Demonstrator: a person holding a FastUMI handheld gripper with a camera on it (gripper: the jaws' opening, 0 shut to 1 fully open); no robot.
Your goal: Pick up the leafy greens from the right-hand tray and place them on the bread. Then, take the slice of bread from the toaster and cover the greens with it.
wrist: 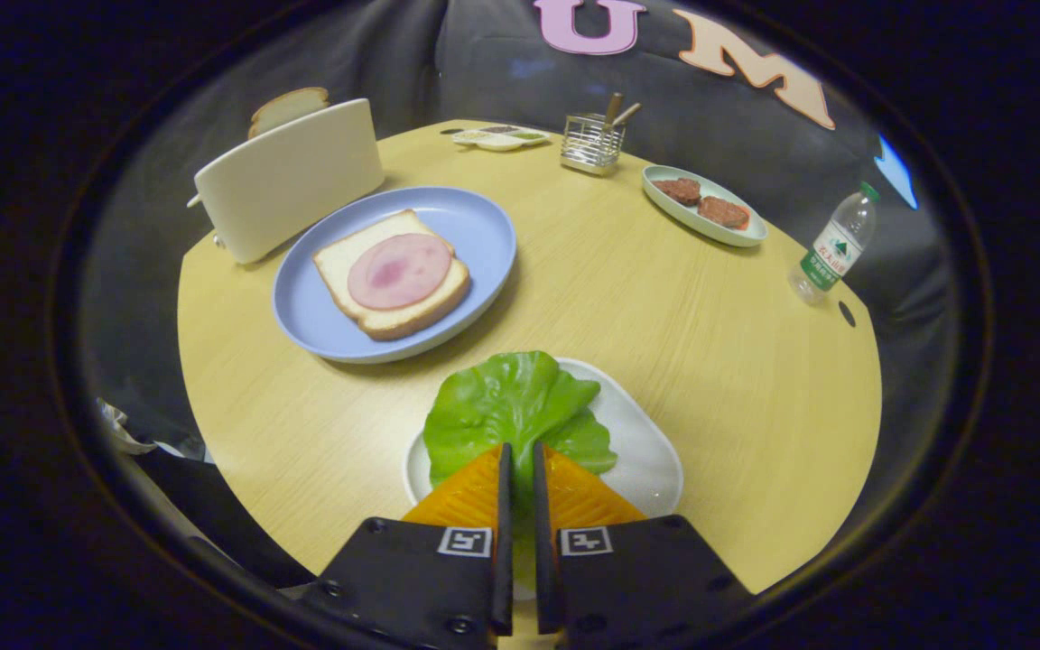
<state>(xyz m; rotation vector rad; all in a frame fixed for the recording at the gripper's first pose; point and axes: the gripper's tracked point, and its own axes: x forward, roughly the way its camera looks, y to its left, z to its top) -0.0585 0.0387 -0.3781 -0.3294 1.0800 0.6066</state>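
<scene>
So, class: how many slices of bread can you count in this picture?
2. One slice of bread lies on the blue plate under ham; another bread slice stands in the toaster. The gripper pinches the greens.

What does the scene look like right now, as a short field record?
gripper: fingers nearly closed on the lettuce leaf
leaf location: on the white tray
target: bread with ham on blue plate, beyond the fingers
toaster: behind the plate, bread slice sticking up
task state: leaf not yet on bread
</scene>
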